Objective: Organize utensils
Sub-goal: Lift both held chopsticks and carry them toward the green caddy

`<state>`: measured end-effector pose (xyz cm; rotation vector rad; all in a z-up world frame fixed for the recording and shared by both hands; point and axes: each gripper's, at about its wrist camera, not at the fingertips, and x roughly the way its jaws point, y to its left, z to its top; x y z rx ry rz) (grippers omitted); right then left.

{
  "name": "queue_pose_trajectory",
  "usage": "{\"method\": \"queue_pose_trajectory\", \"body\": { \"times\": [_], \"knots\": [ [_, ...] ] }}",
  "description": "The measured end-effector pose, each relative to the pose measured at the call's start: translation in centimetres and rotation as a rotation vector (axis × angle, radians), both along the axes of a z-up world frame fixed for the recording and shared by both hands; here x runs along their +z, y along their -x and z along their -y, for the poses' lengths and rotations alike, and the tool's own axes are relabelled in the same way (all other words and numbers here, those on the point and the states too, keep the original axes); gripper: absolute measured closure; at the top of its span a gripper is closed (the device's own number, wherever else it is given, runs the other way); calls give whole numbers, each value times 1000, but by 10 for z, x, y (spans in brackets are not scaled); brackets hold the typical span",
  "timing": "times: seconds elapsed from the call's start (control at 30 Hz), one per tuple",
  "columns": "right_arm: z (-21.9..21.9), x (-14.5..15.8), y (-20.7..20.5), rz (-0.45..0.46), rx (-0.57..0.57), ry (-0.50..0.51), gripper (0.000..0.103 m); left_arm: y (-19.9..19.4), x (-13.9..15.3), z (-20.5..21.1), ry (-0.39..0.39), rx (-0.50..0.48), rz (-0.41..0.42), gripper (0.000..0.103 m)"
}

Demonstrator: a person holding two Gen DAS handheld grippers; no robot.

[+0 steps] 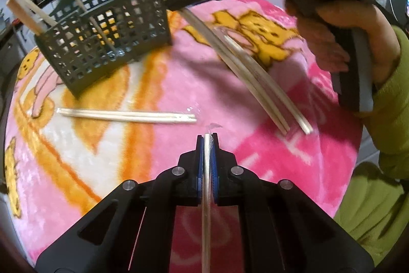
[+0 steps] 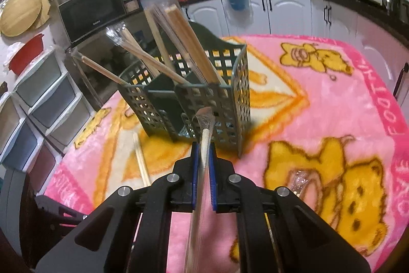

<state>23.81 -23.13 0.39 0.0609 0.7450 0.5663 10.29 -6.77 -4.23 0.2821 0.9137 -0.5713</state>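
A dark green lattice basket (image 2: 230,104) stands on the pink blanket with several wrapped chopsticks leaning in its compartments. My right gripper (image 2: 203,149) is shut on a plastic-wrapped chopstick pair (image 2: 205,134), whose tip hangs just in front of the basket's near wall. In the left wrist view that same right gripper (image 1: 179,3) comes in from the upper right, with its chopsticks (image 1: 245,68) slanting down over the blanket. My left gripper (image 1: 207,138) is shut on another wrapped chopstick pair (image 1: 207,170), seen edge-on. One more pair (image 1: 125,115) lies flat on the blanket in front of the basket (image 1: 102,47).
A person's hand (image 1: 324,42) and green sleeve (image 1: 388,99) hold the right gripper. The pink cartoon blanket (image 2: 319,99) covers the table. A bit of crinkled clear plastic (image 2: 299,181) shows at the right. Kitchen cabinets, a microwave and storage drawers stand behind.
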Motion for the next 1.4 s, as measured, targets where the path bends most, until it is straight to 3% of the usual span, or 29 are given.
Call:
{"method": "queue_pose_trajectory", "body": {
  "times": [0.67,1.4],
  "knots": [
    [14,44,37,128,9,-74,95,-27,47,-26,125,150,71,100],
    [23,88,68,292,-7,-99,95,-41,109,-62,266,297,217,100]
  ]
}}
